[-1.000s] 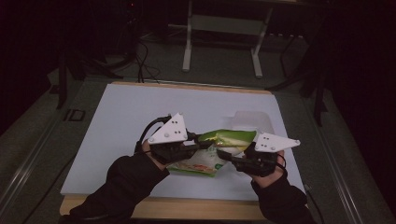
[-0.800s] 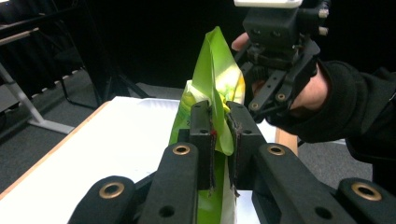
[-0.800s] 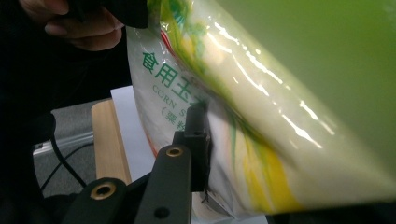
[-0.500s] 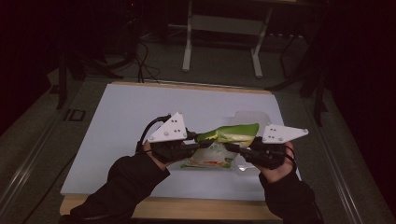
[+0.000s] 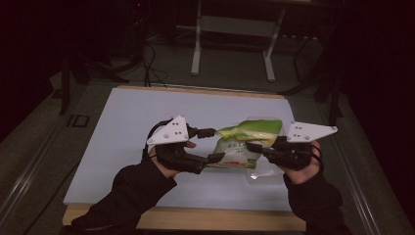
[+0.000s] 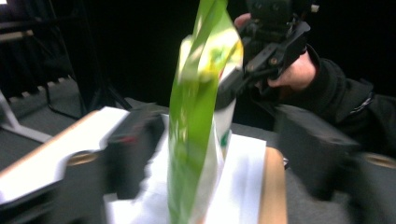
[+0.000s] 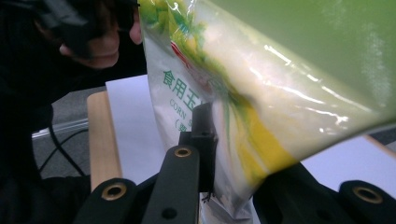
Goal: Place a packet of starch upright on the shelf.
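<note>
A plastic bag (image 5: 247, 132), green on top with yellow and white below and green print, hangs in the air over the table's front right. My right gripper (image 5: 254, 147) is shut on its right side; in the right gripper view one jaw presses the printed face and the other sits behind the bag (image 7: 289, 93). My left gripper (image 5: 215, 144) is at the bag's left end with its jaws wide apart. In the left gripper view the bag (image 6: 194, 107) stands edge-on between those jaws without being squeezed. The right gripper (image 6: 275, 42) and its hand appear beyond it.
The white table top (image 5: 147, 112) has a wooden front edge (image 5: 195, 220). A crumpled clear plastic piece (image 5: 262, 175) lies on the table under the bag. Metal stand legs (image 5: 232, 44) and cables sit on the dark floor beyond the table.
The bag has come up off the table and shifted right, turning more upright. My right gripper moved right and up with it. The left gripper followed slightly.
</note>
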{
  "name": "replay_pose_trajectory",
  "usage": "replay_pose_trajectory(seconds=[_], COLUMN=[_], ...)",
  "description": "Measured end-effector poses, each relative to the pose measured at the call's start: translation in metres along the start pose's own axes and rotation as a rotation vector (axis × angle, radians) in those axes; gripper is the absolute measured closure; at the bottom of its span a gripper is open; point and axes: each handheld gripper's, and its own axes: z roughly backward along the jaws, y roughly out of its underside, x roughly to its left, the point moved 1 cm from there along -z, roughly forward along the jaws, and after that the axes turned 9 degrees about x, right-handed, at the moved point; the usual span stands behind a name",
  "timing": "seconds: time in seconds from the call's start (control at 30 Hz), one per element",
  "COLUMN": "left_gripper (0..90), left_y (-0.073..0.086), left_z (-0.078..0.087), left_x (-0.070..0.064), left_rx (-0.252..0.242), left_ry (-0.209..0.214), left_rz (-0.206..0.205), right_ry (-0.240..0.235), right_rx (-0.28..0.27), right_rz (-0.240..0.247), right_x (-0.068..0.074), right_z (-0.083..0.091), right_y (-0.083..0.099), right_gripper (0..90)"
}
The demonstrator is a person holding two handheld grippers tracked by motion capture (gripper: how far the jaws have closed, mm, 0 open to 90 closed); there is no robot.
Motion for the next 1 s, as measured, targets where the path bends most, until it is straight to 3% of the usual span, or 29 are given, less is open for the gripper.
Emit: replay_pose_trajectory(seconds=[0.07,0.17,0.27,0.3,0.4,0.57,0.87,1.0], left_gripper=[15.9,0.1,0.0,0.0,0.0,0.1,0.1,0.1], left_y=[0.005,0.015,0.021,0.031,0.043,0.06,0.094,0.105], left_z=[-0.002,-0.007,-0.007,-0.007,-0.005,0.0,0.013,0.017], left_x=[0.001,0.0,0.0,0.003,0.007,0.011,0.017,0.017], left_rx=[0.017,0.082,0.09,0.09,0.074,0.07,0.077,0.088], left_ry=[-0.015,-0.047,-0.04,-0.032,-0.036,-0.078,-0.11,-0.129], left_rz=[0.018,0.032,0.04,0.06,0.071,0.067,0.149,0.164], right_ry=[0.009,0.031,0.046,0.051,0.071,0.078,0.091,0.09], right_rx=[-0.012,-0.025,-0.03,-0.031,-0.027,-0.015,0.063,0.092], right_rz=[0.011,0.026,0.024,0.023,0.026,0.005,-0.029,-0.049], right_x=[-0.004,-0.011,-0.016,-0.018,-0.031,-0.046,-0.057,-0.06], right_z=[0.005,0.015,0.022,0.024,0.038,0.049,0.064,0.065], right_y=[0.0,-0.001,-0.001,-0.001,0.003,0.013,0.036,0.047], right_gripper=[82.9,82.8,82.8,82.8,82.8,82.8,82.8,82.8])
